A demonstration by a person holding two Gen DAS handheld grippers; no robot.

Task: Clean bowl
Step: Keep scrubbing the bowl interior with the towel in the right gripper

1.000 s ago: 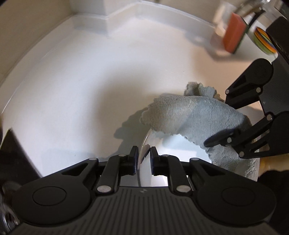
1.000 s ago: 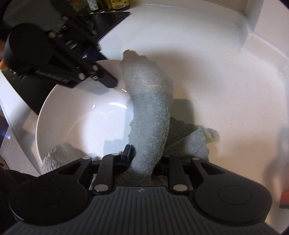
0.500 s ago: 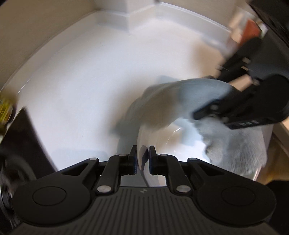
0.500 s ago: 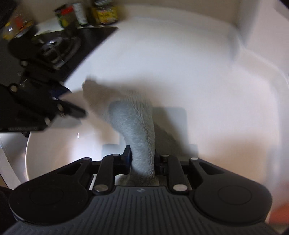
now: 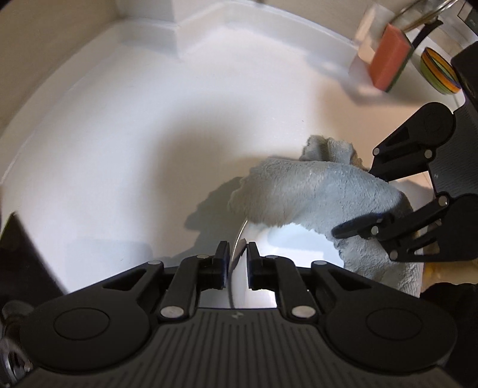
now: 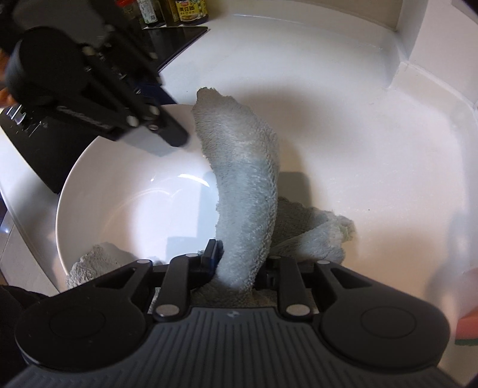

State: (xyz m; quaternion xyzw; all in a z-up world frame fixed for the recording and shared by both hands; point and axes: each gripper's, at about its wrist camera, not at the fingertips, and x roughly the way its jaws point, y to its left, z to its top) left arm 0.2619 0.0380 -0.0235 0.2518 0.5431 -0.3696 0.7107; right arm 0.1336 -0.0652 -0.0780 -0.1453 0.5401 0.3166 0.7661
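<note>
The white bowl [image 6: 128, 209] sits on the white desk [image 6: 358, 149], filling the left and centre of the right wrist view, its glossy inside catching a bright highlight; in the left wrist view only a slice of its rim and inner wall [image 5: 286, 241] shows at lower centre. A grey terry cloth [image 6: 248, 191] drapes over the bowl's right rim, one strip running up the middle of the right wrist frame with its tip lying against the inner wall, while a bunched fold rests on the desk just outside the bowl at lower right and another tuft shows at the bowl's lower left edge. The right gripper [image 6: 239, 259] has its jaws clamped on the cloth at bottom centre of its own view; in the left wrist view it [image 5: 373, 206] enters from the right edge, the cloth [image 5: 313, 194] spread over the rim beneath it. The left gripper [image 5: 237, 256] has its jaws pinched on the bowl's rim, one finger inside and one outside; in the right wrist view it [image 6: 167, 131] reaches in from the upper left. An orange sponge [image 5: 388, 59] stands at upper right of the left wrist view, with a striped bowl [image 5: 436, 74] beside it. Bottles [image 6: 185, 9] line the top left of the right wrist view behind a dark cooktop [image 6: 173, 35].
</note>
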